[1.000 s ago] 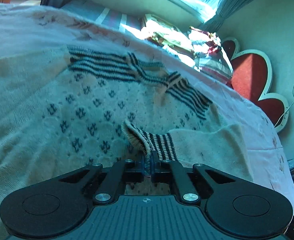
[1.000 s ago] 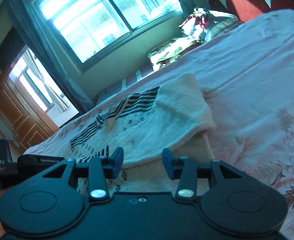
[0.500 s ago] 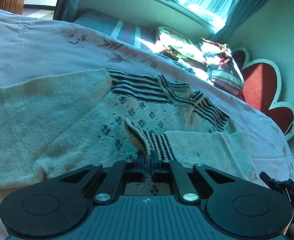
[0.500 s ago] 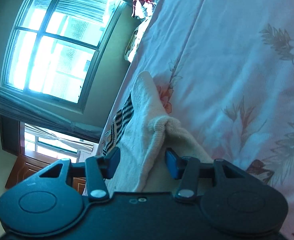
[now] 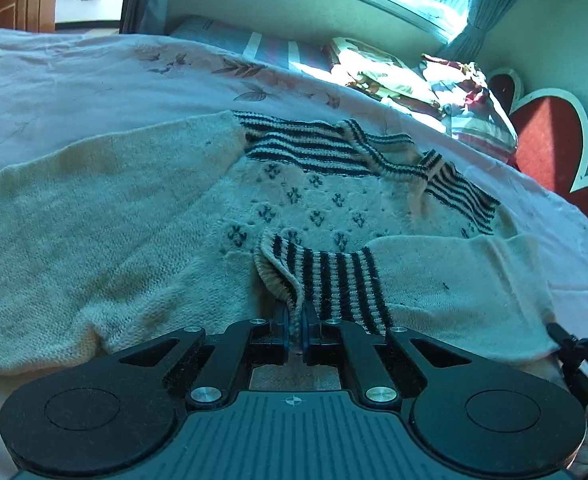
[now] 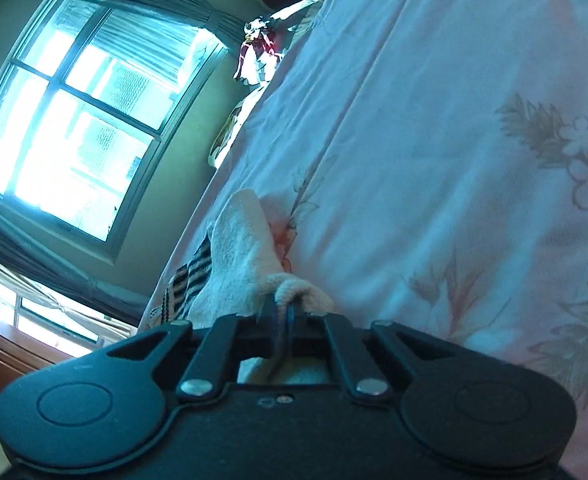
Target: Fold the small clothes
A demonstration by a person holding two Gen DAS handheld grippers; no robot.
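A cream knitted sweater with navy stripes at the shoulders and small navy motifs across the chest [image 5: 305, 204] lies spread flat on a bed covered by a pale pink floral sheet [image 5: 94, 72], its neckline toward the far edge of the bed by the window wall and its hem toward the near edge. One plain cream sleeve [image 5: 94, 216] stretches out toward the bed's left side; the other sleeve [image 5: 453, 280] is folded in across the lower body, its navy-and-cream striped cuff [image 5: 325, 276] resting near the middle of the garment.

The left gripper [image 5: 295, 326], black with blue pads, is clamped tight on the edge of that striped cuff, the knit pinched between its nearly touching fingers.

The right gripper [image 6: 282, 320], seen rolled steeply so the bed runs diagonally through its view, has its jaws closing to almost nothing on a bunched fold of the cream knit [image 6: 297, 292] at the sweater's side edge, the wool puckered up over the fingertips. From the left wrist view, this second gripper shows only as a black tip at the sweater's right side, near the bed's right edge.

Beyond the sweater, a heap of colourful crumpled bedding and clothes [image 5: 445, 80] sits at the far corner of the bed beside a red heart-shaped headboard with white trim [image 5: 545, 140].
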